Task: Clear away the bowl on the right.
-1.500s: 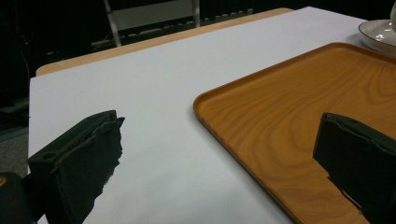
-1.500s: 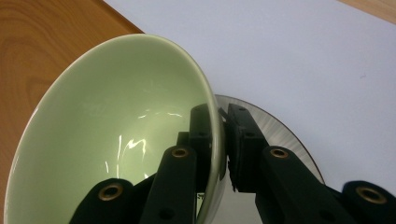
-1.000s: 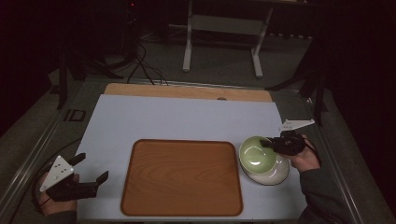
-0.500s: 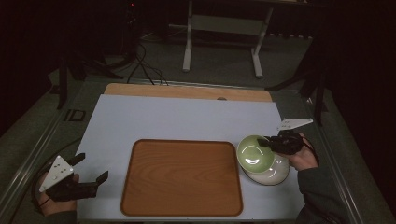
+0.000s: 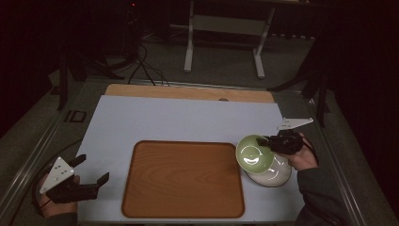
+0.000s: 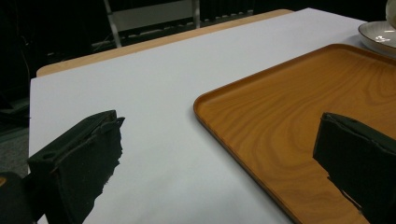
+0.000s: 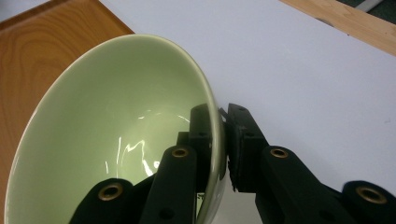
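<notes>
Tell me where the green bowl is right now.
In the high view the green bowl is at the table's right side, tilted and gripped by its rim in the right gripper, just above the white plate, beside the wooden tray.

Count, from where I stand: two hand-held grippers — my left hand-held gripper (image 5: 89, 181), my right hand-held gripper (image 5: 264, 142). One green bowl (image 5: 254, 153). One white plate (image 5: 272, 172). One wooden tray (image 5: 183, 179). One desk (image 5: 188, 120) — one white sheet over it, wood strip bare along far edge. Dishes total: two.
</notes>
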